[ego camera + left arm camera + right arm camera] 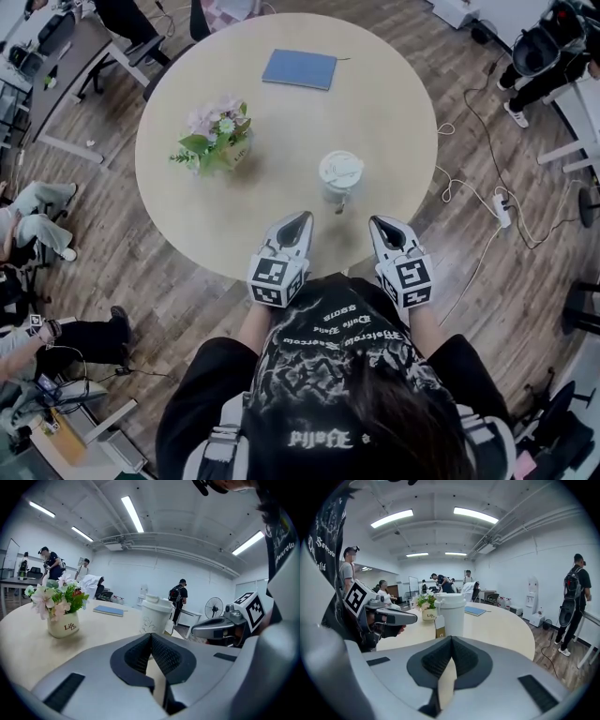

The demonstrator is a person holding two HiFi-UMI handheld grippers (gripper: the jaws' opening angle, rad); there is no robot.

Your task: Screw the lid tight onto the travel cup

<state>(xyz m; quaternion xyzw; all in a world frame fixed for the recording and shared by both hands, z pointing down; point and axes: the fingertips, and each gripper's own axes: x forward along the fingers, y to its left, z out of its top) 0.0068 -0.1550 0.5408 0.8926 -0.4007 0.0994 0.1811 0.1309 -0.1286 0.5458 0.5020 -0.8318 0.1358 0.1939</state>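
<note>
Table of pale round wood (pixel 394 141) is carrying the white travel cup (pixel 338 194) near its edge, white domed lid (pixel 340 170) sitting on top. Left gripper (pixel 300 220) and right gripper (pixel 381 225) are hovering just short, closed and empty; ideally one bracing the cup, the other turning the lid level.

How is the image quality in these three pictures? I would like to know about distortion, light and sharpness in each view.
Head view: soft, even light, only a faint shadow beside the travel cup; the floor bends toward the edges. Left gripper view: strong fisheye with black corners; the ceiling lamps are bright but cause no glare on the travel cup. Right gripper view: same fisheye and dark corners, the travel cup sharp.
</note>
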